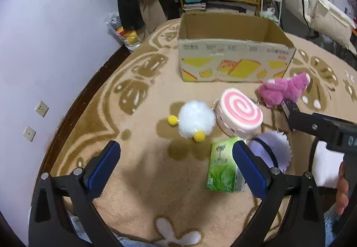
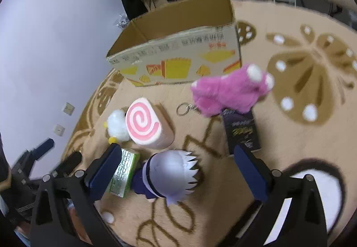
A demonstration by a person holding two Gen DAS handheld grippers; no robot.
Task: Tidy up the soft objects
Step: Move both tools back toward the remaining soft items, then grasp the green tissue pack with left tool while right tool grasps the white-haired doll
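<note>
The soft things lie in a loose cluster on the patterned carpet [image 1: 138, 180], on the near side of the open cardboard box [image 1: 234, 55]. In the right wrist view the right tongs [image 2: 180, 171] are spread wide, nothing between them, and the white-haired doll [image 2: 171, 176] lies directly under the gap. Its long axis runs slantwise, dark-clothed body toward the near left, spiky head toward the far right, so the pads would close across it at an angle. The green tissue pack [image 2: 122, 174] sits just beside the doll, touching or nearly touching the left pad.

The left tongs [image 1: 176, 169] are also spread and empty, aimed at bare carpet; the white pompom toy [image 1: 196, 121] and the pink swirl cushion [image 1: 239, 112] lie farther on and to the right. The pink plush [image 2: 229, 88] with its keyring lies on the far right, near the box.

The right hand is plainly nearer the doll, and the box is beyond it, to the far left.
</note>
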